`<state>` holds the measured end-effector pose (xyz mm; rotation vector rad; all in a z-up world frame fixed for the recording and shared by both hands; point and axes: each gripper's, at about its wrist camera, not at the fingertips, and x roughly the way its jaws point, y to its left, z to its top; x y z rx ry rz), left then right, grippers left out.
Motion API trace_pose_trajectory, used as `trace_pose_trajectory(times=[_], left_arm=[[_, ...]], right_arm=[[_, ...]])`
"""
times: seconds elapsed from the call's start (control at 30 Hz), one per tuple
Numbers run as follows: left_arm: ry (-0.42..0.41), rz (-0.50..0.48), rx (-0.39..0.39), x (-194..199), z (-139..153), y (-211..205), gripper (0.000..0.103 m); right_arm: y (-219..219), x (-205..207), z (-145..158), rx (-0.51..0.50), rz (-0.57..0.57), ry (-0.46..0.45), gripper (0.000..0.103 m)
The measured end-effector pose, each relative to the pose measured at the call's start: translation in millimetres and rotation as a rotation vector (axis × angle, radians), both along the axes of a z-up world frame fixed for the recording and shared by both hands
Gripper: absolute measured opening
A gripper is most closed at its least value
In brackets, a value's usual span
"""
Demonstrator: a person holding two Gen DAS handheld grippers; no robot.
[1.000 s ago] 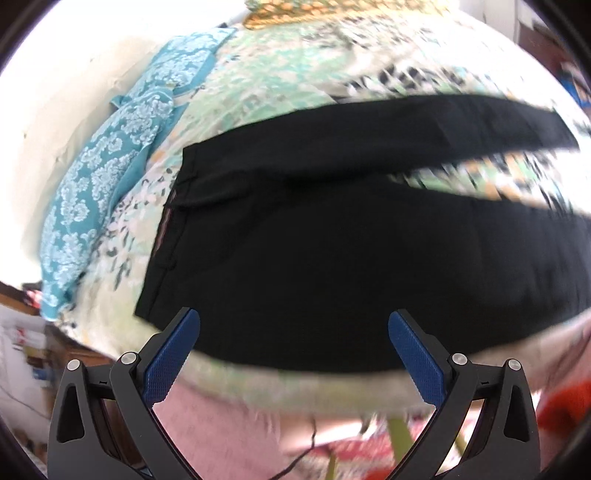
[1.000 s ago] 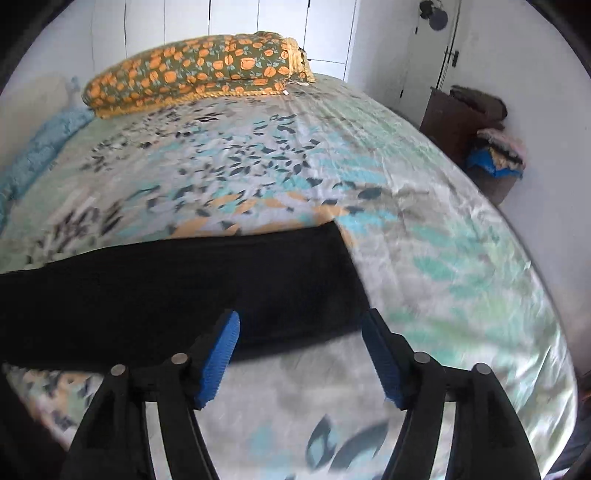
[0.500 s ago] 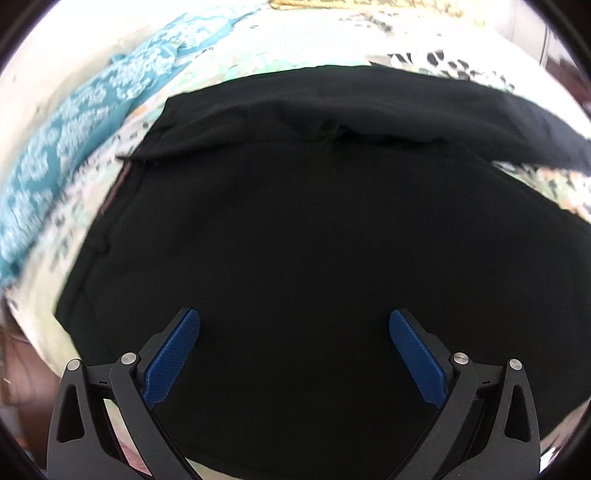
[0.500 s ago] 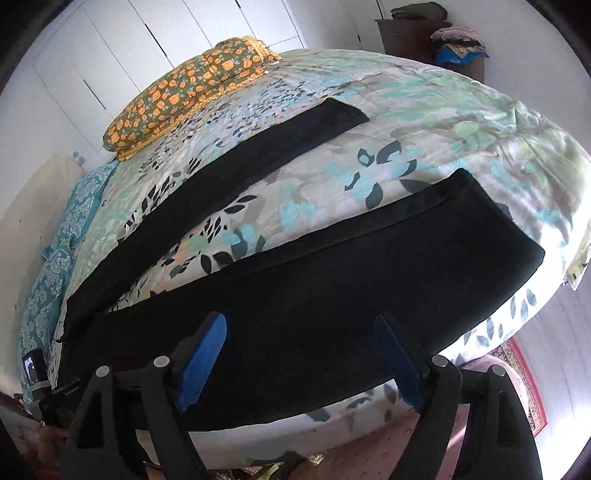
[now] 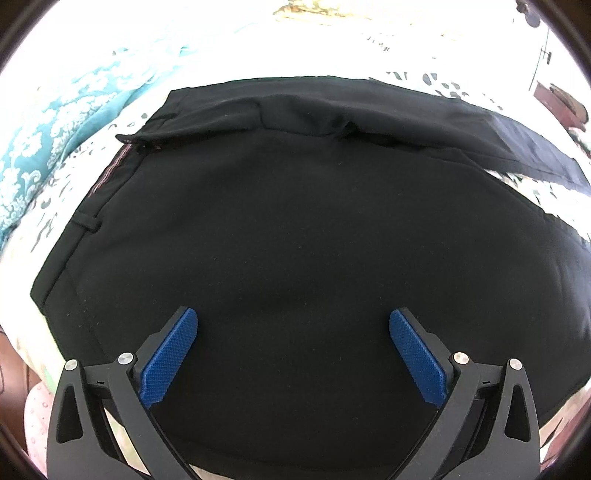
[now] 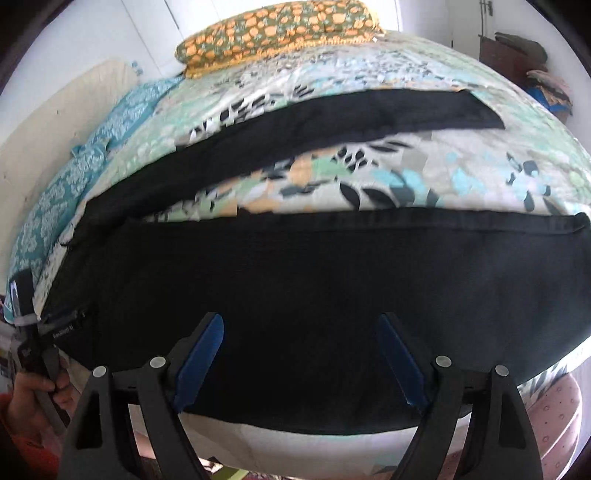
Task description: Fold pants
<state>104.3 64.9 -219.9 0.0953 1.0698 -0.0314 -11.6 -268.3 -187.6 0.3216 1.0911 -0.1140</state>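
Observation:
Black pants (image 5: 288, 229) lie flat on a floral bedsheet (image 6: 461, 173), waistband to the left, the two legs spread apart toward the right. My left gripper (image 5: 293, 325) is open and empty, low over the seat of the pants near the waistband (image 5: 85, 221). My right gripper (image 6: 301, 332) is open and empty, over the near leg (image 6: 332, 280) by the bed's front edge. The far leg (image 6: 332, 118) runs diagonally behind it. The left tool and the hand holding it show at the right wrist view's far left (image 6: 33, 354).
An orange-patterned pillow (image 6: 280, 33) lies at the head of the bed. A teal patterned cloth (image 6: 74, 177) lies along the left side. Dark furniture with piled clothes (image 6: 517, 55) stands against the right wall. A pink rug (image 6: 554, 424) lies below the bed edge.
Both grippers have come down closer to the pants. The left one moved in over the seat. The right one swung back from the far leg's cuff to the near leg. Both stayed open.

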Motion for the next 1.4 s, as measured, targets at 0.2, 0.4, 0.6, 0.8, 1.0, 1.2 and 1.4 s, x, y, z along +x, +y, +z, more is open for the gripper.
trace_pose_trajectory(times=[0.2, 0.4, 0.6, 0.8, 1.0, 1.2, 1.4], left_arm=[[-0.027, -0.009, -0.004, -1.8, -1.8, 3.4, 0.103], [-0.031, -0.012, -0.006, -2.2, -1.2, 2.4, 0.103], [-0.055, -0.011, -0.008, -6.2, -0.7, 2.2, 0.103], [-0.056, -0.013, -0.007, -6.3, 0.1, 1.7, 0.103], [-0.047, -0.031, -0.008, -5.8, -0.4, 1.4, 0.103], [-0.032, -0.037, -0.022, -5.9, 1.9, 3.2, 0.103], [-0.031, -0.027, -0.072, -11.6, 11.0, 8.6, 0.103]], right_arm=[[-4.3, -0.4, -14.7, 0.01, 0.002, 0.042, 0.09], [5.5, 2.9, -20.1, -0.019, 0.043, 0.066, 0.102], [7.9, 3.4, -23.8, -0.038, 0.057, 0.076, 0.103], [23.9, 4.4, -28.1, -0.171, 0.108, 0.103, 0.103], [21.3, 4.7, -28.2, -0.157, 0.105, 0.105, 0.103], [22.6, 4.4, -27.3, -0.161, 0.1, 0.108, 0.103], [23.1, 3.4, -26.7, -0.159, 0.092, 0.108, 0.103]])
